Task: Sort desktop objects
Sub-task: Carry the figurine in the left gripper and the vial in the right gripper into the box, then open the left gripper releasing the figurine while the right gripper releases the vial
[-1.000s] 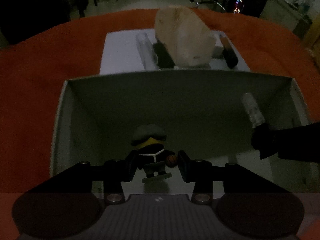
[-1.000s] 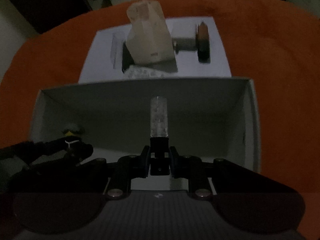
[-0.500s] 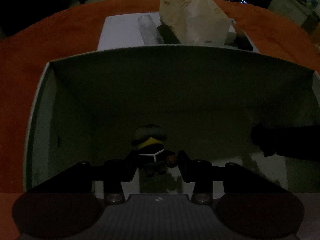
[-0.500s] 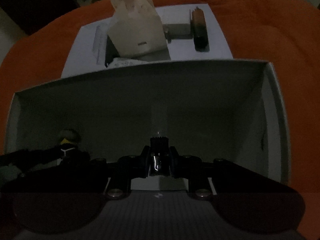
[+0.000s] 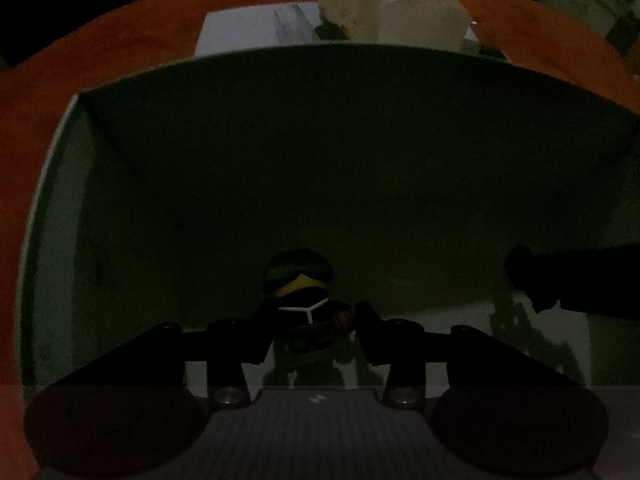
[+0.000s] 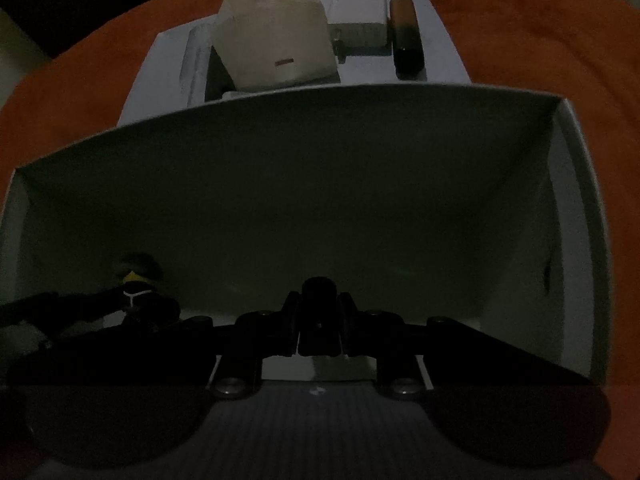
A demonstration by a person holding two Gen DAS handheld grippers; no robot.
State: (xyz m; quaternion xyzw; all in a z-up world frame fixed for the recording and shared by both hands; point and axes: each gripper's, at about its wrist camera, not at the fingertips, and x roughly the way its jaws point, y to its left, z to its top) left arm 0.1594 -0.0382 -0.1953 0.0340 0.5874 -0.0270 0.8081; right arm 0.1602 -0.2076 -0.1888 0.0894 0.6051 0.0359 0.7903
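Left wrist view: we find the left gripper (image 5: 310,330) lowered inside the open white cardboard box (image 5: 52,184), jaws clamped on a small black-suited toy figure with a yellow face and dark cap (image 5: 301,304). The figure stands upright, long axis toward 12 o'clock, an orange ball at its side. At 3 o'clock the right gripper (image 5: 520,276) enters the box as a dark shape, its load too dim to make out.

Right wrist view: we see the right gripper (image 6: 319,326) also within the box, jaws closed on a black cylindrical cap end of an object (image 6: 319,312); the rest of that object is hidden, so its length and pointing cannot be judged. At 12 o'clock, beyond the box wall, a cream paper bag (image 6: 276,40) stands on a white sheet (image 6: 440,40) over the orange cloth (image 6: 540,40); it bears a small reddish label, unreadable. A brown cylindrical bottle (image 6: 406,36) lies beside it, axis toward 12 o'clock.
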